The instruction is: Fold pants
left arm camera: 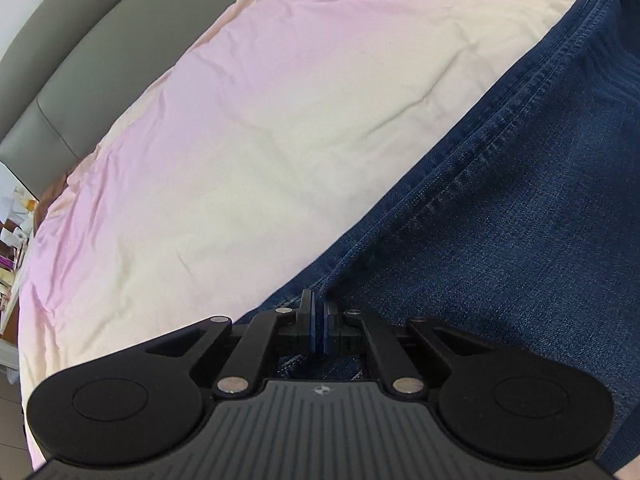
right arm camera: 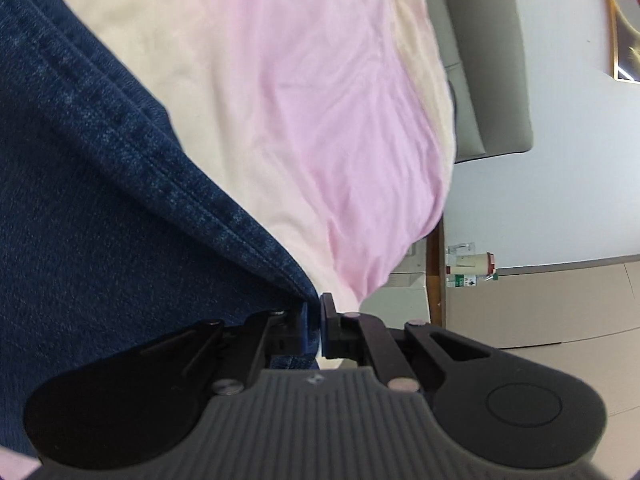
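Left wrist view shows the blue pants (left arm camera: 500,208) running diagonally across the pink bed sheet (left arm camera: 240,120), seam toward its far edge, with left gripper (left arm camera: 319,312) and right gripper (right arm camera: 315,312) each clamped on denim.

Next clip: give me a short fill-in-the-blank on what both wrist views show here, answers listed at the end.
1. The left gripper is shut on the ____ denim pants.
2. The pants lie on a bedsheet coloured cream and ____.
3. In the right wrist view, the right gripper pinches the pants at their ____.
4. Behind the bed stands a ____ headboard.

Missing words: blue; pink; edge; grey
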Tool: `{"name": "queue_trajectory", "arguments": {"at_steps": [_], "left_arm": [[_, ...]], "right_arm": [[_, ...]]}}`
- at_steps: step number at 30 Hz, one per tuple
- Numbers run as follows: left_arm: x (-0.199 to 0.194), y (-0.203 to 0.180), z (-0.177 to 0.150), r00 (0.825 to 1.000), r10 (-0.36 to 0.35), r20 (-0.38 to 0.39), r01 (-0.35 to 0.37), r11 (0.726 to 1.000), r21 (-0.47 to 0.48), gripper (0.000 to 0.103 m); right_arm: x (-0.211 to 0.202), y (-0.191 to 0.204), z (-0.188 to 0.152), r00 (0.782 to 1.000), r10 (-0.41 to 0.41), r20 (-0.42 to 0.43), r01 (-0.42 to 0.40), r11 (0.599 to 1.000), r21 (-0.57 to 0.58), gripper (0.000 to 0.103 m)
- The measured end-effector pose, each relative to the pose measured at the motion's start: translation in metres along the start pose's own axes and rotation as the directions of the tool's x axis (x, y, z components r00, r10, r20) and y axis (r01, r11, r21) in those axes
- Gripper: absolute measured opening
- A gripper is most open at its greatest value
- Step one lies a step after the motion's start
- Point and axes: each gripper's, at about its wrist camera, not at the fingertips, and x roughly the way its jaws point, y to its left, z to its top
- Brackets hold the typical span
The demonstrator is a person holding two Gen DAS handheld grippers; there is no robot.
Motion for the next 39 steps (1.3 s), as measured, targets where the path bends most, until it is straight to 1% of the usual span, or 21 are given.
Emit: {"name": "queue_trajectory", "arguments": {"at_steps": [2,4,6,8,10,12,14,19,20,22,23,24,25,26,27,30,32,35,37,39], "left_arm": [[-0.001,-0.003,-0.004,1.0,0.015,0.017,-0.015,1.0,0.011,0.003],[-0.009,0.0,-0.005,0.999,0.018,0.039,-0.017,1.0,-0.015,0.003],[-0.027,0.003,-0.003,0.997,0.02,0.079,-0.017,0.999,-0.043,0.003],[-0.04,0.008,0.002,0.993,0.03,0.115,-0.024,0.998,-0.05,0.003],[-0.043,0.012,0.008,0.991,0.032,0.132,-0.025,0.998,-0.058,0.003],[-0.036,0.013,0.012,0.992,0.033,0.121,-0.026,0.998,-0.054,0.003],[-0.02,0.012,0.015,0.995,0.027,0.1,-0.022,0.999,-0.045,0.003],[0.012,0.008,0.017,0.999,0.0,0.048,0.003,0.997,-0.072,0.004],[0.015,0.009,0.015,0.999,-0.01,0.038,0.013,0.997,-0.073,0.007],[0.018,0.012,0.014,0.999,-0.006,0.032,0.009,0.997,-0.076,0.018],[0.016,0.015,0.013,0.999,0.002,0.036,0.0,0.997,-0.08,0.036],[0.013,0.016,0.013,0.999,0.015,0.037,-0.012,0.996,-0.086,0.05],[0.007,0.019,0.011,0.998,0.029,0.054,-0.024,0.995,-0.101,0.069],[-0.002,0.023,0.01,0.996,0.035,0.076,-0.026,0.993,-0.115,0.071],[-0.011,0.029,0.009,0.996,0.036,0.082,-0.025,0.991,-0.129,0.071],[-0.043,0.05,-0.003,0.996,0.036,0.086,-0.02,0.983,-0.184,0.071],[-0.066,0.064,-0.02,0.996,0.043,0.08,-0.025,0.975,-0.221,0.071],[-0.093,0.088,-0.053,0.996,0.067,0.055,-0.048,0.955,-0.292,0.071],[-0.105,0.104,-0.08,0.997,0.075,0.037,-0.056,0.93,-0.363,0.073],[-0.112,0.123,-0.108,0.999,0.032,0.025,-0.017,0.887,-0.461,0.075]], "right_arm": [[0.007,0.009,0.003,1.0,-0.003,-0.012,0.003,1.0,-0.027,0.0],[0.01,0.012,0.006,1.0,-0.013,-0.013,0.013,0.999,-0.04,0.0],[0.008,0.006,0.007,0.999,-0.035,-0.005,0.035,0.999,-0.02,0.0],[0.009,-0.003,0.01,0.998,-0.067,-0.003,0.067,0.998,0.011,0.0],[0.015,-0.012,0.015,0.996,-0.083,-0.026,0.084,0.996,0.027,0.0],[0.018,-0.014,0.021,0.996,-0.082,-0.04,0.084,0.995,0.045,0.0],[0.021,-0.009,0.026,0.995,-0.083,-0.047,0.084,0.996,0.031,0.0],[0.034,0.003,0.039,0.995,-0.079,-0.068,0.081,0.997,0.019,0.0],[0.034,0.004,0.04,0.995,-0.076,-0.068,0.078,0.997,0.021,0.0],[0.039,0.006,0.041,0.996,-0.053,-0.075,0.055,0.998,0.026,0.0],[0.039,0.007,0.041,0.996,-0.043,-0.082,0.045,0.999,0.025,0.001],[0.039,0.007,0.041,0.996,-0.037,-0.079,0.039,0.999,0.027,0.005],[0.037,0.007,0.04,0.997,-0.036,-0.07,0.038,0.999,0.027,0.032],[0.034,0.007,0.039,0.997,-0.037,-0.064,0.039,0.999,0.029,0.061],[0.029,0.005,0.038,0.998,-0.04,-0.05,0.042,0.999,0.034,0.067],[0.009,-0.001,0.035,0.999,-0.031,-0.012,0.031,0.998,0.055,0.068],[-0.01,-0.005,0.031,0.999,-0.027,0.016,0.026,0.996,0.088,0.07],[-0.048,-0.007,0.021,0.996,0.05,0.073,-0.062,0.985,0.163,0.07],[-0.075,-0.002,0.015,0.987,0.121,0.108,-0.139,0.973,0.186,0.07],[-0.103,0.011,0.008,0.975,0.172,0.142,-0.197,0.961,0.193,0.07]]}}
